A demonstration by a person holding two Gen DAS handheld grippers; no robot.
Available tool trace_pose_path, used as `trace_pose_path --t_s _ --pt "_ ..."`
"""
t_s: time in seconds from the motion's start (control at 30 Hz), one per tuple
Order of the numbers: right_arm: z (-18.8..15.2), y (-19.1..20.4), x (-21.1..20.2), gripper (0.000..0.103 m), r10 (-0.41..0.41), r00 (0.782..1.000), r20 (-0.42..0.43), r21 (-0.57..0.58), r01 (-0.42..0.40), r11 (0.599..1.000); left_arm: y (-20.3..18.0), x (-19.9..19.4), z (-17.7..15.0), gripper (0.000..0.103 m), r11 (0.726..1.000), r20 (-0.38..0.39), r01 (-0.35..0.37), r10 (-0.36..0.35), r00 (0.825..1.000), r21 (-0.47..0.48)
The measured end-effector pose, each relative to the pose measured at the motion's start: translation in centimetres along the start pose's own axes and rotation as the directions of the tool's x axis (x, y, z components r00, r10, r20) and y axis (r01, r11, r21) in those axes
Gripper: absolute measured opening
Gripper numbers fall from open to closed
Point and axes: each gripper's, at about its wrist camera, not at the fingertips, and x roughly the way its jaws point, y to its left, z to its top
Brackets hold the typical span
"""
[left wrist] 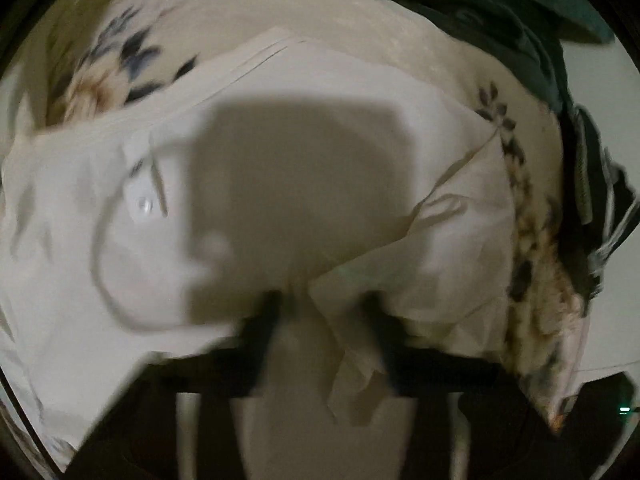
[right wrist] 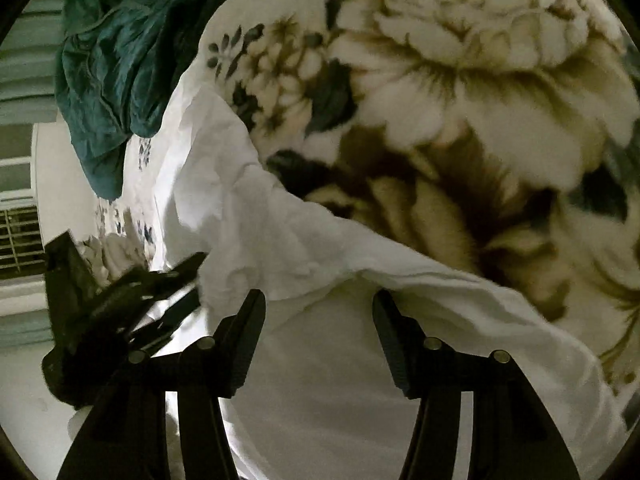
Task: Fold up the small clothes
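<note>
A white garment [left wrist: 320, 184] with a small white button [left wrist: 143, 203] lies on a floral blanket [left wrist: 104, 64]. My left gripper [left wrist: 324, 304] is open just above it, fingers apart over a creased fold [left wrist: 360, 364], and casts a dark shadow on the cloth. In the right wrist view the same white garment [right wrist: 320, 380] is crumpled with a raised edge [right wrist: 280, 232]. My right gripper [right wrist: 320, 300] is open, its fingers straddling the cloth without pinching it. The left gripper's black body [right wrist: 132, 300] shows at the left of that view.
A dark green garment [left wrist: 500, 4] lies bunched at the far side of the blanket, also in the right wrist view [right wrist: 116, 64]. The blanket [right wrist: 480, 120] has large cream and brown flowers. A wall and window grille [right wrist: 20, 240] are at the left.
</note>
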Motion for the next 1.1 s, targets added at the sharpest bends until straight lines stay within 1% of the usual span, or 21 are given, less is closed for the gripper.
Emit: trace_pose_path --t_s 0.03,0.1,0.17,0.23,0.37,0.4,0.5,0.57,0.63,0.67,0.73,0.77,0.8,0.83,0.9,0.93,0.97,1.03,1.07,1.1 --pt "0.0 0.2 0.2 0.058 -0.005 1.0 -0.001 0.007 0.005 1.0 0.1 -0.4 0.1 0.004 1.0 0.023 -0.01 0.01 1.0 -0.002" --pt "0.1 1.2 0.7 0.058 0.009 1.0 -0.001 0.021 -0.009 1.0 0.9 -1.5 0.3 0.001 1.0 0.077 0.009 -0.007 0.997 -0.024" --pt "0.0 1.6 0.8 0.058 0.011 1.0 -0.004 0.026 -0.011 1.0 2.1 -2.9 0.6 0.001 0.999 0.127 0.006 0.001 0.992 -0.051" --pt "-0.3 2.0 1.1 0.058 0.006 1.0 -0.01 0.024 -0.006 1.0 3.1 -3.5 1.3 0.0 0.997 0.144 0.006 0.006 0.99 -0.079" --pt "-0.7 3.0 1.6 0.058 0.012 1.0 -0.016 0.02 -0.012 1.0 4.3 -3.8 2.6 0.0 0.996 0.161 -0.022 0.035 0.986 -0.083" --pt "-0.7 3.3 1.8 0.058 0.006 1.0 -0.015 0.019 -0.006 1.0 4.5 -3.8 2.7 0.0 0.996 0.156 -0.018 0.031 0.987 -0.088" --pt "-0.5 3.9 2.1 0.058 0.013 1.0 -0.007 0.03 -0.013 0.999 5.6 -4.4 2.4 0.001 0.994 0.141 0.04 -0.025 0.99 -0.102" --pt "-0.6 4.2 1.6 0.05 0.012 1.0 0.013 0.04 -0.012 0.999 4.9 -4.3 1.9 0.003 0.994 0.131 0.062 -0.05 0.99 -0.09" --pt "-0.8 4.9 1.2 0.049 0.039 0.999 0.023 0.038 -0.04 0.998 4.7 -4.4 1.3 0.003 0.995 0.125 0.061 -0.051 0.991 -0.079" --pt "-0.7 5.5 1.2 0.049 0.041 0.999 0.028 0.025 -0.041 0.999 4.5 -4.3 1.1 0.004 0.997 0.125 0.038 -0.028 0.992 -0.073" --pt "-0.9 7.0 1.2 0.049 0.01 0.999 0.04 -0.05 -0.008 0.999 4.6 -4.2 0.7 0.004 0.998 0.134 -0.01 0.02 0.991 -0.069" --pt "-0.9 7.9 1.5 0.049 -0.022 0.999 0.049 -0.091 0.026 0.995 4.9 -4.0 0.6 0.004 0.996 0.13 -0.038 0.048 0.99 -0.078" --pt "-0.9 9.1 1.9 0.049 -0.072 0.995 0.071 -0.149 0.082 0.985 5.2 -3.8 0.5 0.004 0.994 0.12 -0.064 0.075 0.99 -0.09" --pt "-1.0 9.9 2.3 0.049 -0.103 0.991 0.088 -0.192 0.118 0.974 5.6 -3.7 0.3 0.004 0.992 0.111 -0.079 0.09 0.99 -0.101" --pt "-1.5 12.1 3.2 0.049 -0.2 0.971 0.132 -0.294 0.231 0.927 7.0 -3.9 -0.4 0.004 0.985 0.11 -0.094 0.111 0.988 -0.145" --pt "-1.7 12.6 3.4 0.049 -0.227 0.964 0.139 -0.317 0.261 0.912 7.8 -4.2 -0.9 0.004 0.98 0.113 -0.103 0.123 0.986 -0.169" --pt "-2.2 13.3 3.4 0.049 -0.251 0.957 0.149 -0.333 0.287 0.898 8.4 -4.3 -1.4 0.004 0.976 0.112 -0.115 0.137 0.984 -0.185" --pt "-3.2 14.0 2.9 0.049 -0.248 0.952 0.18 -0.351 0.298 0.888 9.5 -4.6 -2.3 0.005 0.968 0.108 -0.136 0.161 0.981 -0.211" --pt "-3.6 14.1 2.6 0.049 -0.249 0.949 0.195 -0.356 0.305 0.883 10.1 -4.6 -2.8 0.011 0.964 0.104 -0.139 0.165 0.981 -0.227" --pt "-4.1 14.2 2.2 0.049 -0.242 0.948 0.208 -0.355 0.304 0.884 10.6 -4.6 -3.3 0.026 0.961 0.099 -0.134 0.161 0.982 -0.243"
